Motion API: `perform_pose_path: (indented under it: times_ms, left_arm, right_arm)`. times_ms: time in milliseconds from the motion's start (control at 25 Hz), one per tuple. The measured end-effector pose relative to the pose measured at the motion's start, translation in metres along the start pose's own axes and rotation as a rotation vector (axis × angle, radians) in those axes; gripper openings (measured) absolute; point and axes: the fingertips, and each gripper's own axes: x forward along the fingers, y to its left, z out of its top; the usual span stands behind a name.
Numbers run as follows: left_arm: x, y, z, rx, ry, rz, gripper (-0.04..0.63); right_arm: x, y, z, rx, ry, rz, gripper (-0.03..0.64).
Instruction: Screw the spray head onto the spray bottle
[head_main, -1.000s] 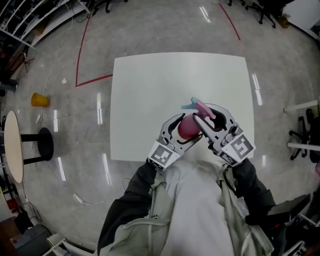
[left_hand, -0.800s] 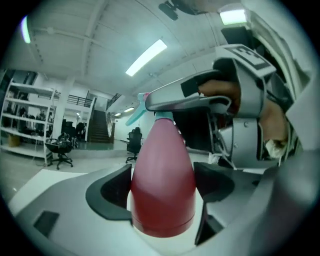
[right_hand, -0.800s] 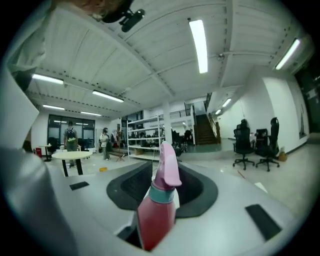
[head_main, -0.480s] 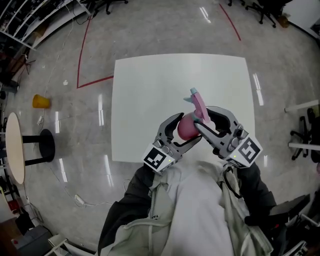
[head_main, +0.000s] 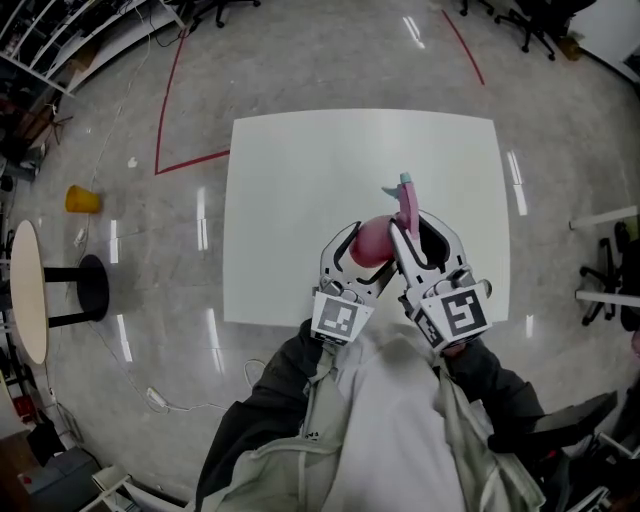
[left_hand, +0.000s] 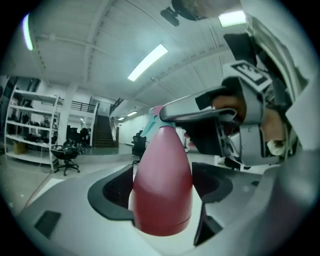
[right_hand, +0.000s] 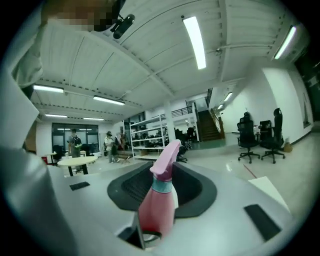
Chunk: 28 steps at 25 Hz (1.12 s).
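Observation:
Over the near half of the white table (head_main: 300, 180) I hold a dark pink spray bottle (head_main: 370, 242) in my left gripper (head_main: 372, 254). Its jaws are closing on the bottle's body (left_hand: 162, 185), which fills the gap of the left gripper (left_hand: 164, 194). My right gripper (head_main: 416, 236) clasps the pale pink spray head (head_main: 407, 200), its jaws closing on it. The nozzle points away from me. In the right gripper view the spray head (right_hand: 161, 200), with a teal collar (right_hand: 162, 186), stands upright inside the right gripper (right_hand: 160, 202). The spray head (left_hand: 154, 116) sits on the bottle's neck; the joint is hidden.
The person's grey sleeves and torso fill the bottom of the head view. On the floor to the left lie a yellow object (head_main: 80, 200), a round side table (head_main: 25, 290) and a black stool (head_main: 90, 285). Office chairs (head_main: 530, 20) stand at the far right.
The spray head has turned from pointing left to pointing away from me. My right gripper swung round with it and drew in toward the left gripper, which tipped more upright.

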Motion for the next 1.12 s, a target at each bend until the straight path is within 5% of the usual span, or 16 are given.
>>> perform_pose_path:
  times_ms: [120, 200, 280, 360, 560, 680, 800, 1120]
  left_arm:
    - [-0.004, -0.001, 0.015, -0.076, -0.067, -0.016, 0.370]
    - [-0.012, -0.005, 0.026, -0.183, -0.162, -0.089, 0.348]
    - [-0.016, -0.009, 0.028, -0.196, -0.184, -0.162, 0.333]
    - [-0.012, -0.009, 0.020, -0.167, -0.155, -0.184, 0.328]
    - [0.003, -0.017, 0.007, -0.014, -0.127, -0.132, 0.317]
    - [0.004, -0.014, -0.001, -0.008, -0.121, -0.124, 0.419]
    - [0.010, -0.021, -0.015, 0.084, -0.047, -0.160, 0.486]
    - [0.014, -0.049, -0.017, 0.122, 0.004, -0.269, 0.485]
  right_arm:
    - [-0.004, 0.008, 0.012, -0.048, -0.055, -0.001, 0.114]
    - [-0.009, 0.010, 0.023, -0.050, -0.112, 0.082, 0.114]
    - [-0.013, 0.007, 0.027, 0.001, -0.151, 0.193, 0.115]
    - [-0.010, 0.003, 0.021, 0.016, -0.143, 0.256, 0.115]
    - [-0.011, -0.006, 0.000, -0.014, -0.116, 0.207, 0.109]
    - [-0.019, -0.006, 0.010, 0.068, -0.173, 0.265, 0.109]
    - [-0.024, 0.006, 0.029, 0.145, -0.231, 0.378, 0.109]
    - [-0.040, 0.039, 0.040, 0.014, -0.274, 0.540, 0.109]
